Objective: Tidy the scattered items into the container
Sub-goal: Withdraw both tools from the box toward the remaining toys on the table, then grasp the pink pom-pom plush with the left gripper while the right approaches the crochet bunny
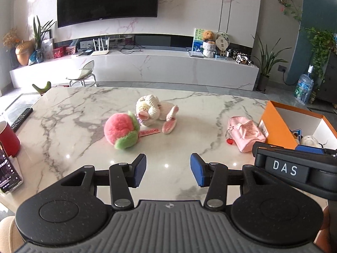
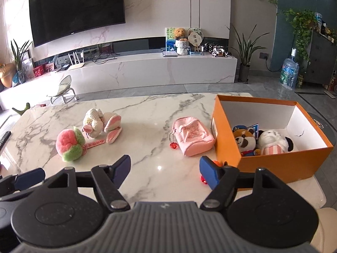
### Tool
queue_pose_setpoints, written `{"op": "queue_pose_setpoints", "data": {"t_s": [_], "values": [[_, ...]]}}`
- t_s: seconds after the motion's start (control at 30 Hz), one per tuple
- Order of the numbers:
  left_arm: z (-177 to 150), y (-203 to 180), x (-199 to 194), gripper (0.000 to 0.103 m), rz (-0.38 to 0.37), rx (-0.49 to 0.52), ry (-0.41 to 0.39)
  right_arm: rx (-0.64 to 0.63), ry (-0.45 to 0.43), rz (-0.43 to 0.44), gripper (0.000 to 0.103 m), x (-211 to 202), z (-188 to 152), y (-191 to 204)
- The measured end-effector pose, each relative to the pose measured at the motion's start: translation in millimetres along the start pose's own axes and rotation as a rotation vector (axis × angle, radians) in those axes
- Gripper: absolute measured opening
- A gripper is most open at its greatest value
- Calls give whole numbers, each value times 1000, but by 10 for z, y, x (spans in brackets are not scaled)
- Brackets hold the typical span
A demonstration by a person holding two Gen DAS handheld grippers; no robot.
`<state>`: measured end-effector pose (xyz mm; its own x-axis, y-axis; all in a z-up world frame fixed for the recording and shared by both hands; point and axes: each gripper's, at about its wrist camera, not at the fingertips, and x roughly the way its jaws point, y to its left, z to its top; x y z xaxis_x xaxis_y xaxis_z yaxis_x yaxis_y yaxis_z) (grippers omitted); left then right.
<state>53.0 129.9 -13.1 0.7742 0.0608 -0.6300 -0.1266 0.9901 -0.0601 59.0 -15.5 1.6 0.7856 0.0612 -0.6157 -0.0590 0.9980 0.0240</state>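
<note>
Right wrist view alone shows the box's (image 2: pixel 273 164) plush toys (image 2: pixel 245 141) — both tongs (image 1: pixel 167 169) (image 2: pixel 165 171) gape empty.

My left wrist camera low over the near edge of the marble table (image 1: pixel 84 105), facing the TV wall, my right one beside it, angled toward the orange box (image 2: pixel 273 164), both sharing the tabletop.

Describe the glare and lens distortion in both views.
Left wrist view: small bright ceiling-light spots glint on the marble table, strong barrel bending at the edges. Right wrist view: one glint on the table, TV edges bowed, corners darkened.
</note>
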Motion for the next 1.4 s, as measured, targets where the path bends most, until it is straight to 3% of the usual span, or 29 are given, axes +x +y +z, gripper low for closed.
{"op": "queue_pose_setpoints", "data": {"t_s": [0.57, 0.7, 1.03, 1.33, 1.4], "values": [[89, 566, 776, 55, 100, -125, 56, -96, 80, 57, 73, 858, 18, 413], [120, 620, 1013, 64, 91, -136, 66, -116, 90, 82, 73, 1122, 85, 510], [342, 754, 1615, 74, 112, -168, 43, -71, 80, 160, 73, 1851, 435, 676], [429, 850, 2062, 75, 152, -169, 58, -55, 79, 204, 73, 2411, 639, 863], [420, 865, 2128, 75, 154, -172, 66, -64, 88, 210, 67, 2507, 645, 906]]}}
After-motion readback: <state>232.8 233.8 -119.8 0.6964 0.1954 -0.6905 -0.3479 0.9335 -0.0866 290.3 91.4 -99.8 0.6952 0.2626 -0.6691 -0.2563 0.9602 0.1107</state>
